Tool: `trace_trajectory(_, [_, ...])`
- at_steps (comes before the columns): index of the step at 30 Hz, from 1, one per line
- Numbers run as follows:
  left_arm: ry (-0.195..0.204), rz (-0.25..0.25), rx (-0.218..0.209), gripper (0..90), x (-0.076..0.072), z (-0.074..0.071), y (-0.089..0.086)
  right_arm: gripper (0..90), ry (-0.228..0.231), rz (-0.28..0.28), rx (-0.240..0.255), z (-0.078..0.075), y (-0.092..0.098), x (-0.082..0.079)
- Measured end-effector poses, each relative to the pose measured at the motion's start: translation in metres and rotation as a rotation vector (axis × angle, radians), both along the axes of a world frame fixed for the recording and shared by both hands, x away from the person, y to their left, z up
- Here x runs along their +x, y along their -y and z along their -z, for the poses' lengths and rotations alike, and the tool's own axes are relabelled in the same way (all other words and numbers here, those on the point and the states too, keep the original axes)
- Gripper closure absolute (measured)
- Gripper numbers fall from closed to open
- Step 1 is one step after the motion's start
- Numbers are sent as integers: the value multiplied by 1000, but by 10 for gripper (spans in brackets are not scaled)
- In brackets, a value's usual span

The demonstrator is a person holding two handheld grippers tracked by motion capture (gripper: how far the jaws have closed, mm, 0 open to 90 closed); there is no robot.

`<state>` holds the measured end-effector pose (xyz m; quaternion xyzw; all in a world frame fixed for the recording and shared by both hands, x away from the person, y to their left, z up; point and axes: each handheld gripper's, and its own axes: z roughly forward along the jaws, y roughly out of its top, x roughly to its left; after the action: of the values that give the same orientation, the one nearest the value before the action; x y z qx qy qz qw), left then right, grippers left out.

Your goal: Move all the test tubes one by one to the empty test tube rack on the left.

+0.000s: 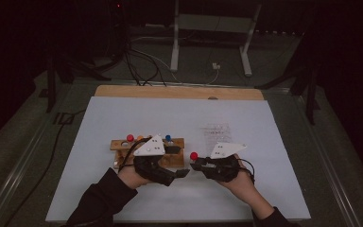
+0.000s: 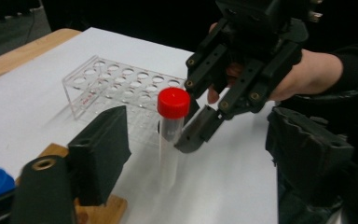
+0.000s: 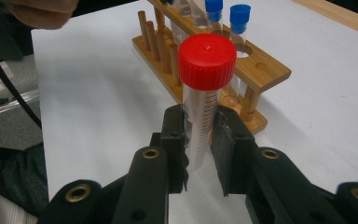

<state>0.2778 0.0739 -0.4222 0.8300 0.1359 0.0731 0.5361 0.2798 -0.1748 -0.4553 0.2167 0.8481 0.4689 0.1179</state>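
1. We see the right gripper [image 3: 200, 154] with its jaws clamped on a clear red-capped tube [image 3: 204, 88], gripped on the barrel below the cap, upright.
2. In the high view the tube [image 1: 194, 155] sits between both grippers, above the white surface [image 1: 123, 118].
3. The left gripper [image 2: 196, 154] stands with jaws wide apart, pads off the tube, nothing pressed.
4. Wooden rack [image 3: 256, 70] stands just behind the tube, holding blue-capped tubes [image 3: 240, 14].
5. Clear plastic rack [image 2: 116, 84] lies farther out on the surface, holes unfilled.
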Motion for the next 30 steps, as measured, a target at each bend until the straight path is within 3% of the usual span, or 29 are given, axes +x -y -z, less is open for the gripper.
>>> trace_trajectory(9, [36, -25, 20, 456, 6, 3, 14, 747, -1, -12, -5, 2, -2, -1])
trace_trajectory(15, [38, -19, 28, 558, 11, 8, 20, 747, -2, -13, -3, 1, -2, -1])
trace_trajectory(25, [58, -2, 38, 685, 13, 12, 28, 747, -1, -21, 5, -1, -2, -3])
trace_trajectory(30, [71, -5, 48, 706, 13, 12, 29, 747, -2, -19, 4, 0, -2, -2])
